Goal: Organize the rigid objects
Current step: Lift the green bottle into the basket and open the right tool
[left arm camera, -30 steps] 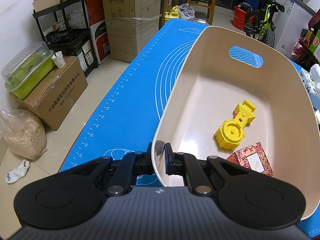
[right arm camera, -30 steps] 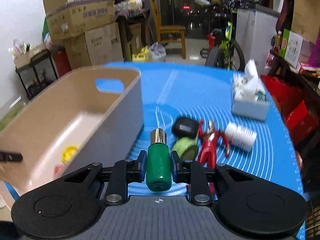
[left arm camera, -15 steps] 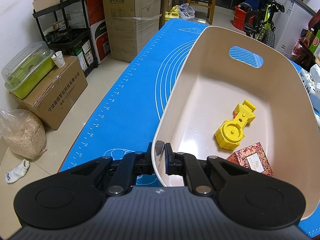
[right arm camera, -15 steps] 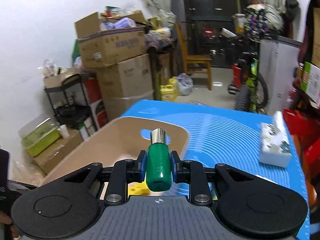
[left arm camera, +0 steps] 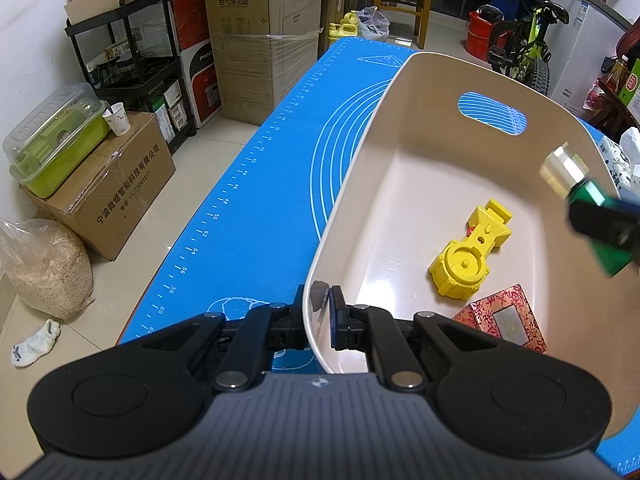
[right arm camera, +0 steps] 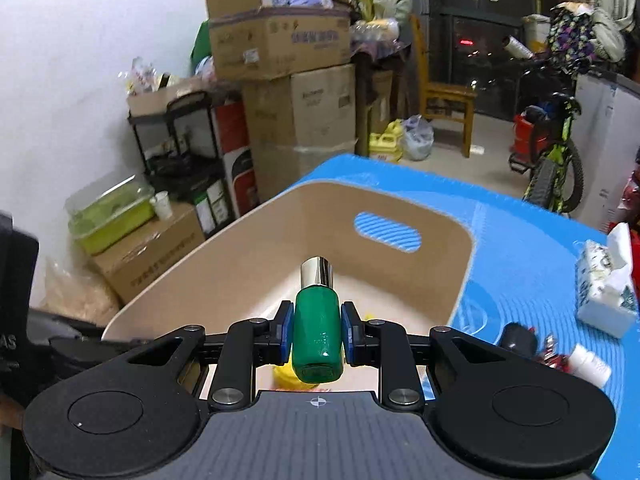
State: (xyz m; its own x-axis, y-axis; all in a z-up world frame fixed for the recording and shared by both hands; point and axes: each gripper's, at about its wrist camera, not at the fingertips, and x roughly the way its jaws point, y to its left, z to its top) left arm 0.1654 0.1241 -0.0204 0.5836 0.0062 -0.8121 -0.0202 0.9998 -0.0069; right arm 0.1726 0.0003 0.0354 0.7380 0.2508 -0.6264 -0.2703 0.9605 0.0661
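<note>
A beige bin [left arm camera: 420,80] with a handle slot stands on the blue mat [left arm camera: 260,200]. My left gripper [left arm camera: 320,316] is shut on the bin's near rim. Inside lie a yellow toy [left arm camera: 466,256] and a red patterned box [left arm camera: 504,320]. My right gripper [right arm camera: 318,332] is shut on a green bottle [right arm camera: 318,336] with a silver cap, held above the bin [right arm camera: 248,248]. In the left wrist view the green bottle [left arm camera: 592,208] enters from the right edge, over the bin's right side.
On the mat right of the bin lie a tissue pack [right arm camera: 604,284], a black object [right arm camera: 518,338], a white bottle [right arm camera: 590,364] and a red figure [right arm camera: 550,352]. Cardboard boxes [left arm camera: 260,32], a black shelf [left arm camera: 132,52] and a bicycle [left arm camera: 528,44] stand around the table.
My right gripper has carried the green bottle leftward and up from the mat to above the bin, and it now shows in the left wrist view. The left gripper has kept still.
</note>
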